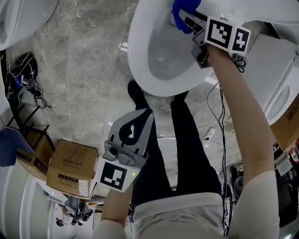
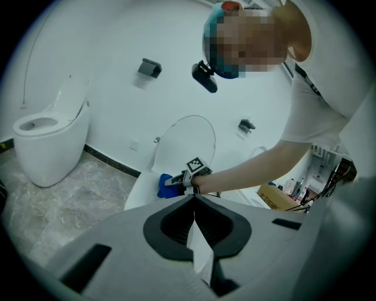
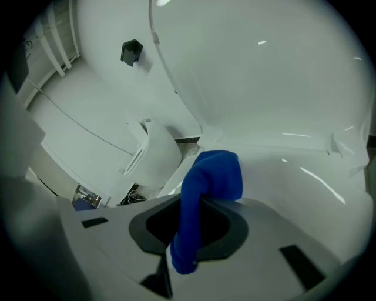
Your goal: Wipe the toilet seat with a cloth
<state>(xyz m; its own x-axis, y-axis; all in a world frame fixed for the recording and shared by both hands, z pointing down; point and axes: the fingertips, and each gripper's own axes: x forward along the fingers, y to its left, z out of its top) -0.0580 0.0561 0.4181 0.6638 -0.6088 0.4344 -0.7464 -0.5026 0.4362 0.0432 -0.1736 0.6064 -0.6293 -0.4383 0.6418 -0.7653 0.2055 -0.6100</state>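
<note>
**Wipe under way at the far edge of the seat; most of the ring looks left to do**

Your right claw is clenched on the blue cloth. In the right gripper view the cloth runs up between the jaws and folds over their tips, with a loose tail hanging down on the near side. The bunched end sits against the toilet seat at its far edge, just beside the foot of the raised lid. So the cloth is picked up, carried to the toilet and placed on the seat.

How much of the ring has been covered cannot be read here: the white surface shows no streaks, wet patches or dirt. Going by where the cloth lies, you should count the left curve, the near curve and the right side as not yet wiped.

Your left claw hangs well apart from the toilet, over your legs. Its jaws are pressed together with nothing between them, so it plays no part in the wipe.
</note>
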